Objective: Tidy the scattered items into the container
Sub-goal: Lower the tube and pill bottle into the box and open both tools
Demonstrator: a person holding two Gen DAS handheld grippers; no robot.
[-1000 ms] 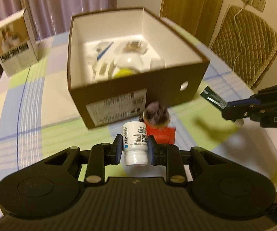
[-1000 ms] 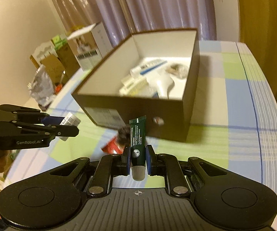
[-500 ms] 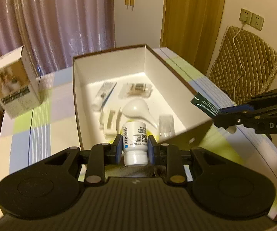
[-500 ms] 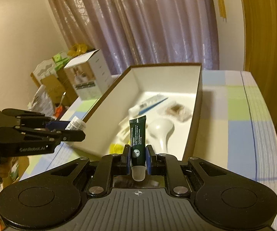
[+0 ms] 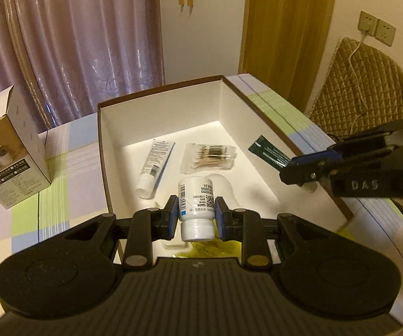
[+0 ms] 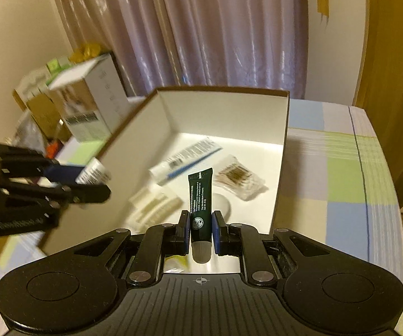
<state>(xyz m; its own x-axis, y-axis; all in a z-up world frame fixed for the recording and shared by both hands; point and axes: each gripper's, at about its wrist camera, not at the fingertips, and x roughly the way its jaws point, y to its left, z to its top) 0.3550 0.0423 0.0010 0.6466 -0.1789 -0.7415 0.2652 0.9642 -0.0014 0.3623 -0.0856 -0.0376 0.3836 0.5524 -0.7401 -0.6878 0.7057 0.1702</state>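
My left gripper (image 5: 196, 215) is shut on a small white pill bottle (image 5: 196, 205), cap toward the camera, held above the open brown cardboard box (image 5: 103, 151). My right gripper (image 6: 199, 227) is shut on a dark green tube (image 6: 200, 201), grey cap toward the camera, also over the box (image 6: 284, 151). Each gripper shows in the other's view: the right one (image 5: 293, 172) with the green tube (image 5: 267, 152) at the box's right wall, the left one (image 6: 89, 184) with the bottle (image 6: 95, 171) over the left wall. Inside lie a white tube (image 5: 155, 165) and a bag of cotton swabs (image 5: 208, 156).
A white carton with a photo (image 5: 8, 151) stands left of the box on the checked tablecloth (image 5: 64, 168). A quilted chair back (image 5: 361, 84) stands at the right, curtains behind. More cartons and bags (image 6: 42, 106) are stacked beyond the table's left end.
Both grippers have moved forward from in front of the box's near wall to above its inside, each still holding its item. The red packet on the cloth has passed out of view.
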